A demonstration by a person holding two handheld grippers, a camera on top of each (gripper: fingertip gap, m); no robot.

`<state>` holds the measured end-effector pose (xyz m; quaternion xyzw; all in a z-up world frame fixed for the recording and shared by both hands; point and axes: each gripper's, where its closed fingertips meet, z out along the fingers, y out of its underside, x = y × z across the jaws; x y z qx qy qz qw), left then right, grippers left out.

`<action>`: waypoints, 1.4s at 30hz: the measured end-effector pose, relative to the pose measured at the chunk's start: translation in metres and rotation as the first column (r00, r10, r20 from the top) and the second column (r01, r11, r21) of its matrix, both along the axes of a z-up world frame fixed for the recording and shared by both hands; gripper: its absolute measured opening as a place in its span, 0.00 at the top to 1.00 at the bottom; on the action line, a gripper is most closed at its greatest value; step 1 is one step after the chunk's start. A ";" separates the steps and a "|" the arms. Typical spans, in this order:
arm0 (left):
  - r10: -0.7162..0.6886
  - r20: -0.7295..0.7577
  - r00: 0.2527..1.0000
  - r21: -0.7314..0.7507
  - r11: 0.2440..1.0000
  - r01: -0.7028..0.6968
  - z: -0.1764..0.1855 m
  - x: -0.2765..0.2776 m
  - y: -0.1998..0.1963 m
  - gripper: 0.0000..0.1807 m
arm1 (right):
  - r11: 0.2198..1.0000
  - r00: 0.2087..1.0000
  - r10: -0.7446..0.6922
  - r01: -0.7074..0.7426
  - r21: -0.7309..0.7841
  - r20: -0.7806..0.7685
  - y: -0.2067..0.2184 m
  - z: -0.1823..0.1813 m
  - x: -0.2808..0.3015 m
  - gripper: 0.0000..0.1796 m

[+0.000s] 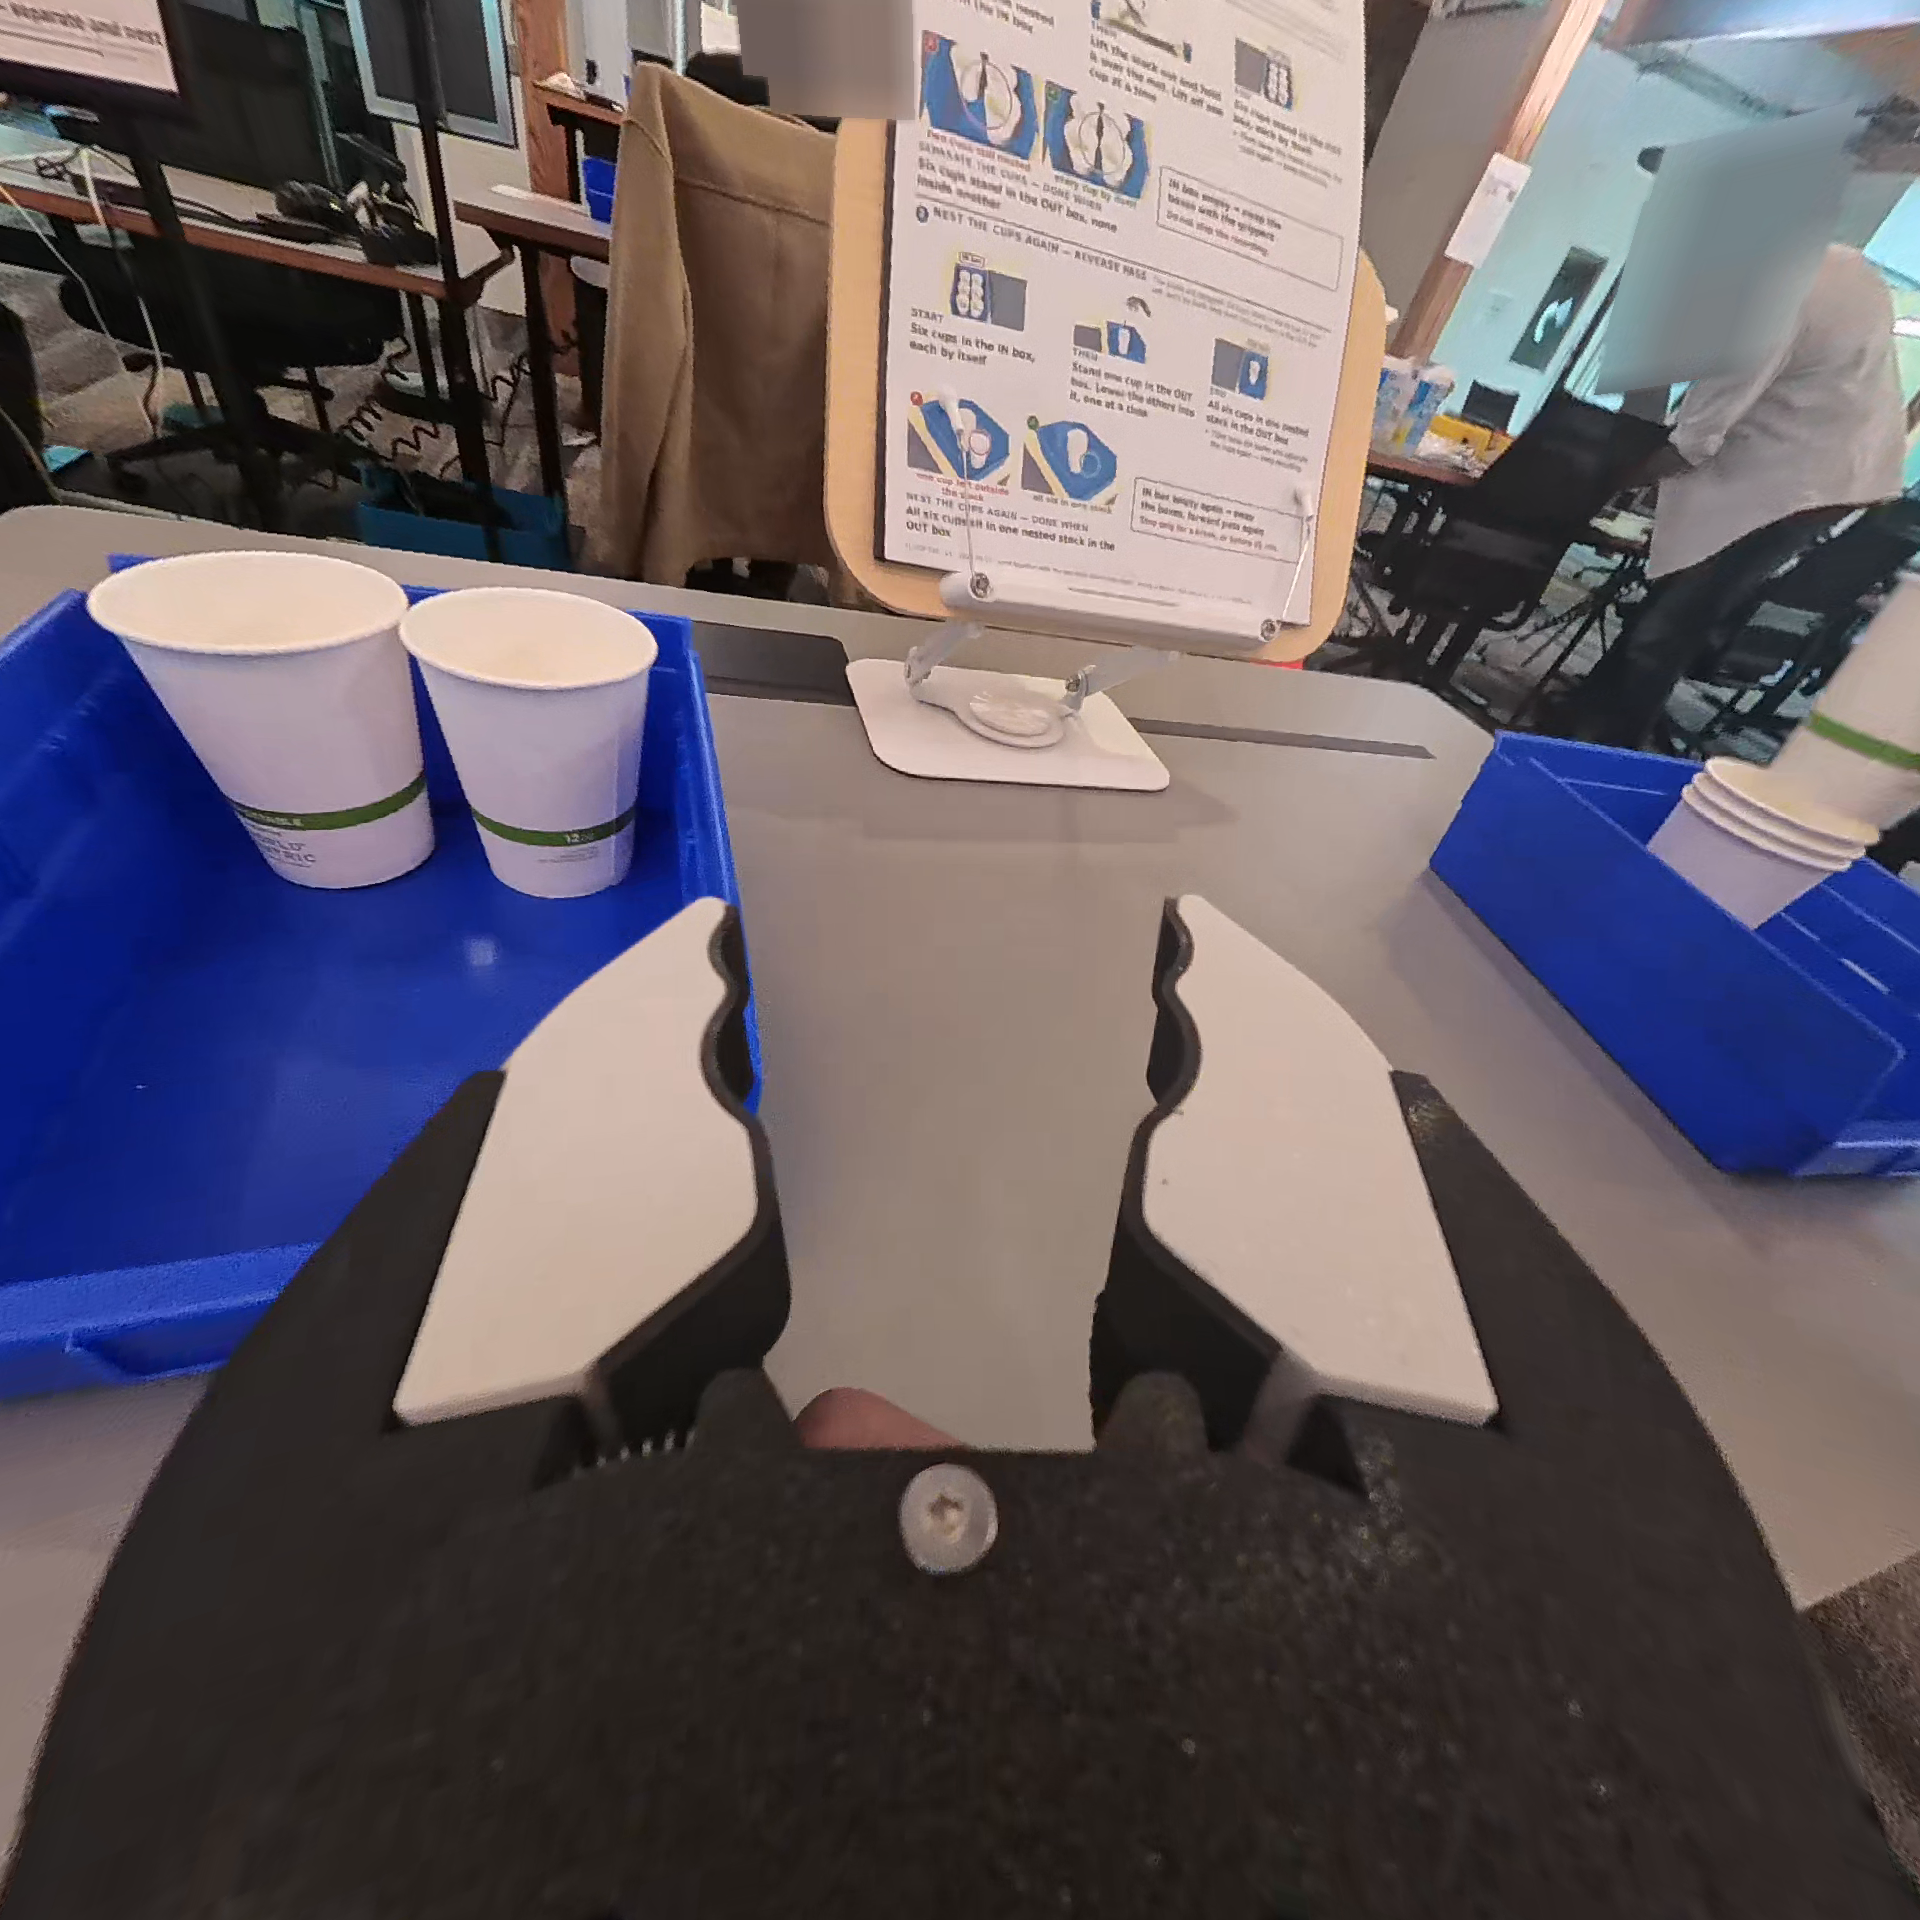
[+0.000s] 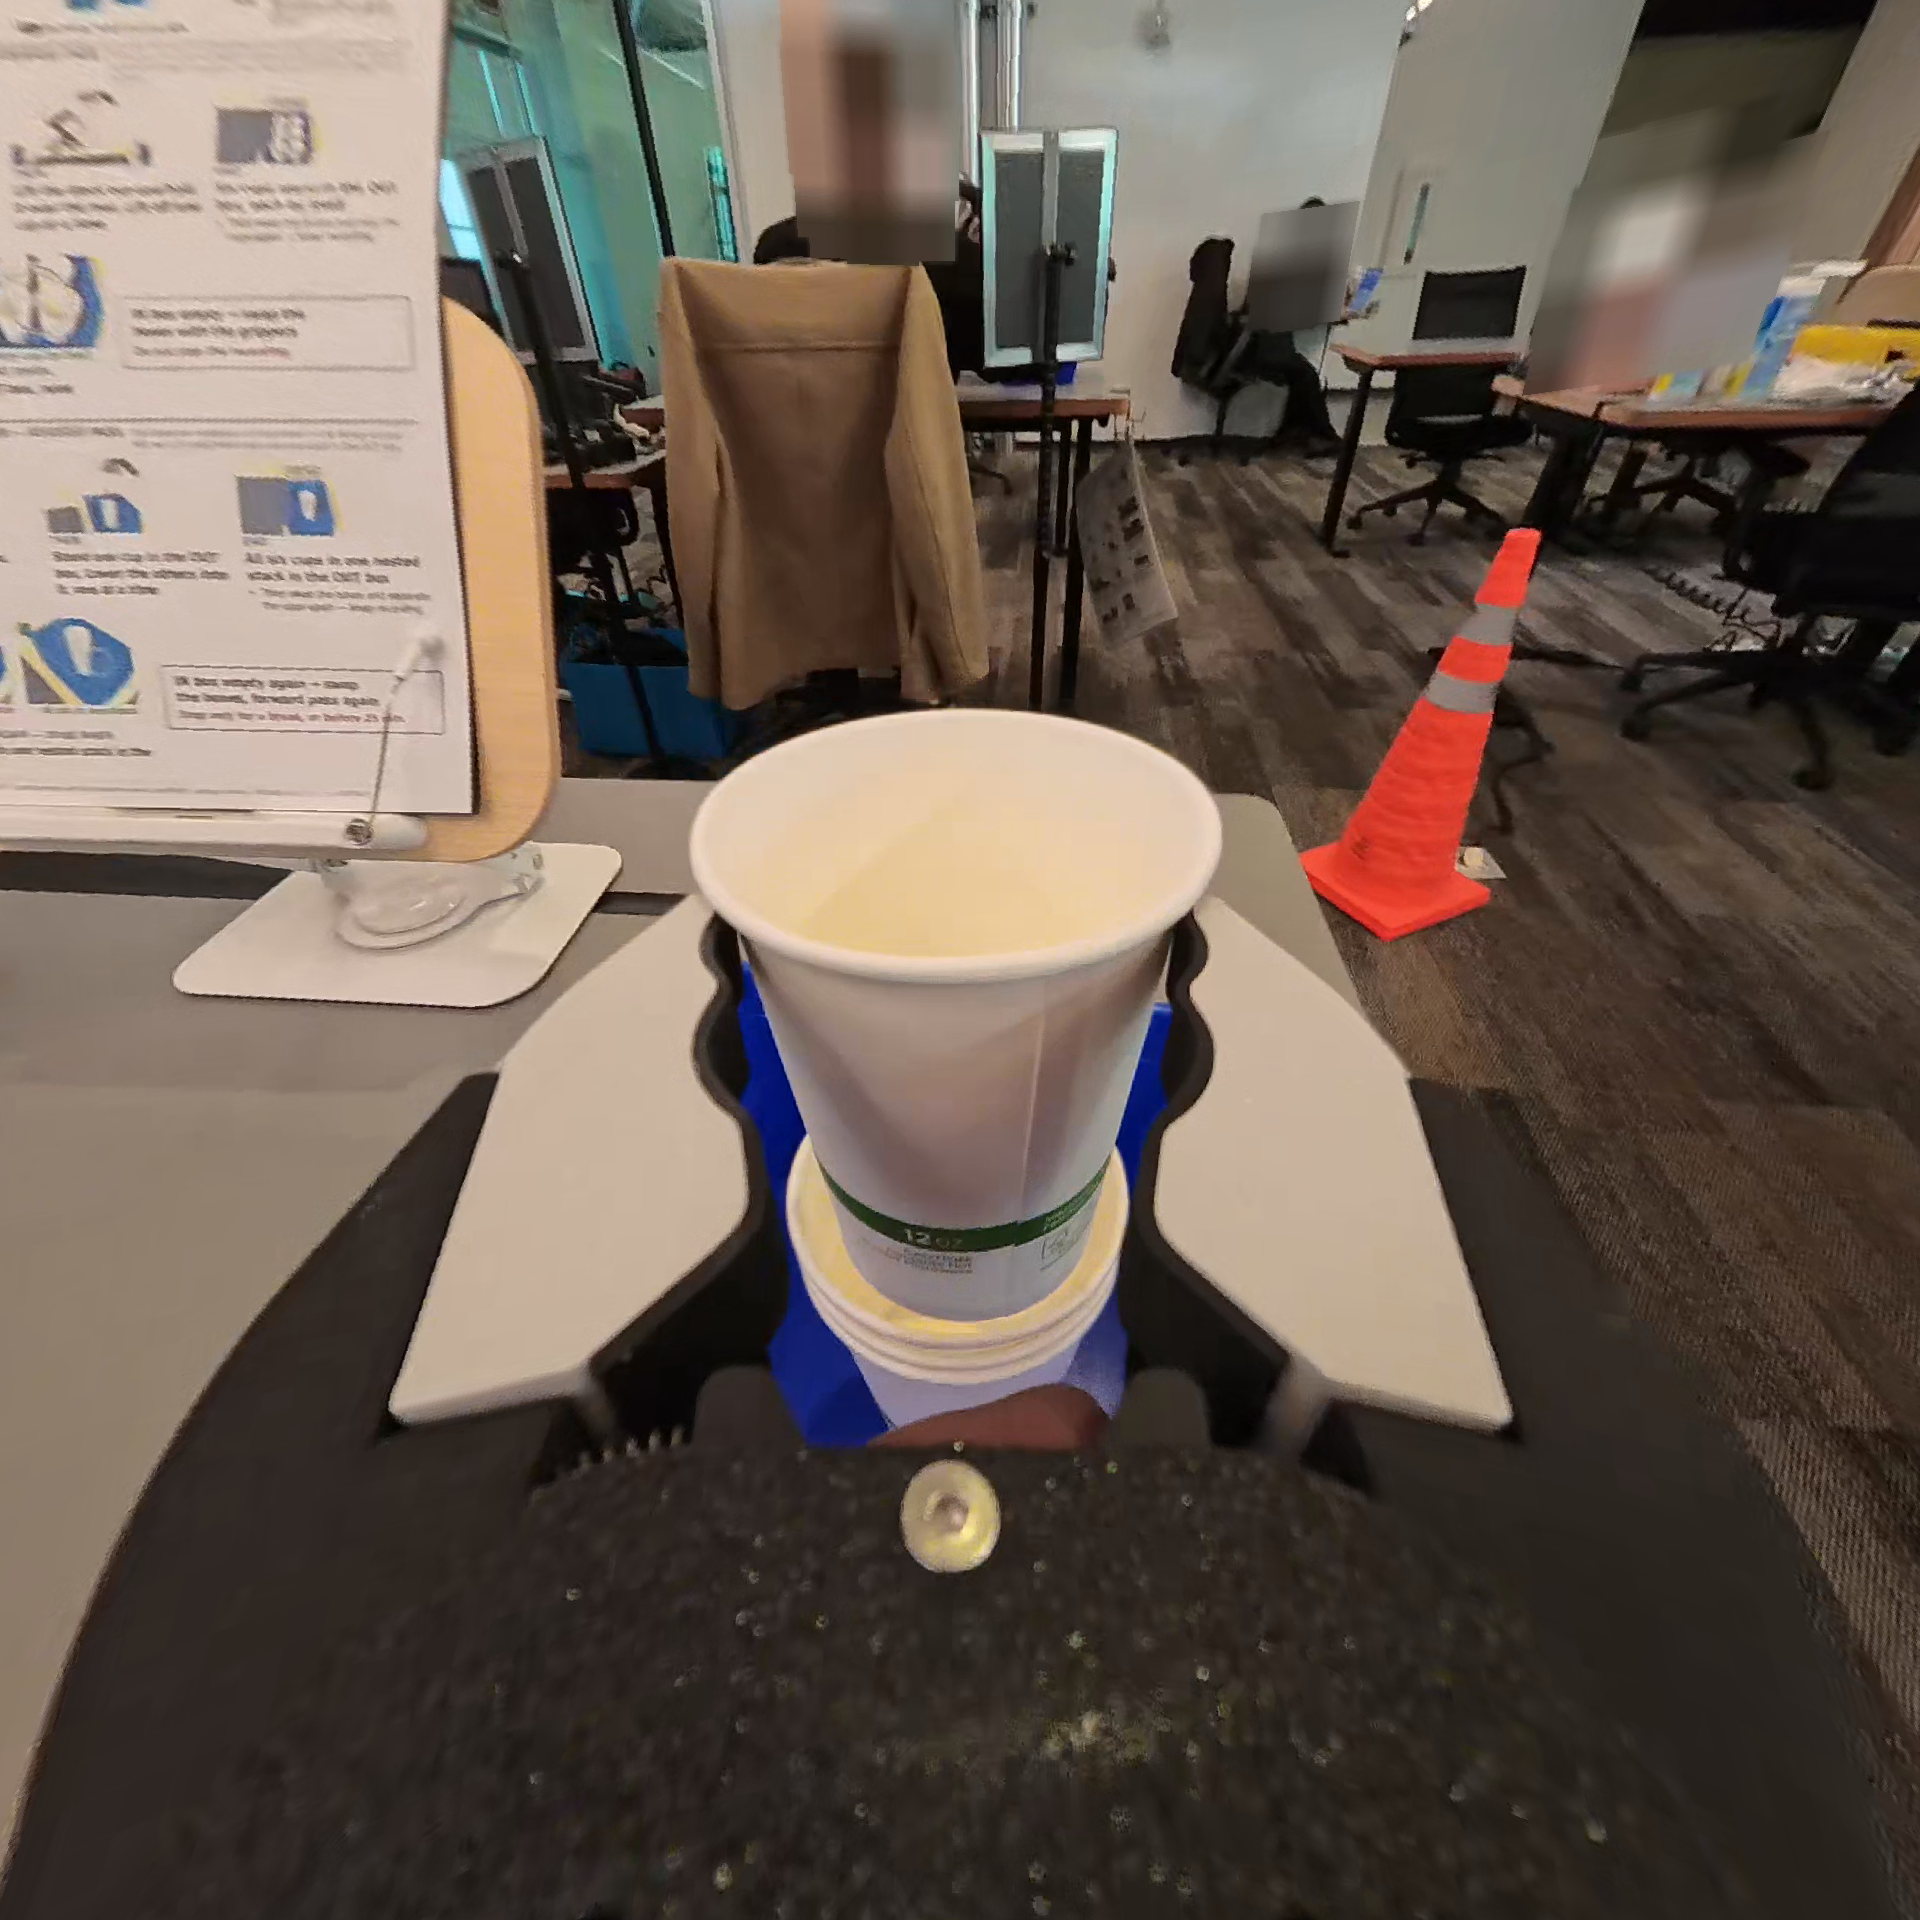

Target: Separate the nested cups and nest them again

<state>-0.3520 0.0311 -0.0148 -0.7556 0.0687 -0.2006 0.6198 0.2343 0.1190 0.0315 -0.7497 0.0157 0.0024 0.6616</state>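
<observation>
My right gripper (image 2: 956,935) is shut on a white paper cup (image 2: 956,1039) with a green band, held by its upper wall. The cup's bottom sits in the mouth of the nested cup stack (image 2: 956,1340) below it, which stands in a blue bin (image 2: 800,1392). In the left wrist view that stack (image 1: 1756,852) stands in the right blue bin (image 1: 1621,997), with the lifted cup (image 1: 1870,727) at the frame edge. My left gripper (image 1: 951,925) is open and empty over the grey table (image 1: 956,1039). Two single cups (image 1: 281,717) (image 1: 540,738) stand upright in the left blue bin (image 1: 260,1091).
A stand with an instruction sheet (image 1: 1101,312) stands at the table's far edge between the bins. Behind it is a chair with a tan jacket (image 1: 717,343). An orange cone (image 2: 1434,769) stands on the floor to the right. A person (image 1: 1766,416) is at the desks behind.
</observation>
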 end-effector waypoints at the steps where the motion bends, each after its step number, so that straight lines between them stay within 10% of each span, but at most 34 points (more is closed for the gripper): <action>1: -0.006 -0.018 1.000 -0.010 1.000 0.005 -0.003 0.002 0.000 0.59 | 1.000 1.000 -0.007 0.007 -0.001 -0.005 0.003 -0.003 0.000 0.56; 42: -0.098 -0.258 0.961 -0.068 0.994 0.083 -0.034 0.038 -0.011 0.59 | 0.801 0.981 0.181 -0.104 -0.589 0.073 -0.017 -0.102 0.002 0.58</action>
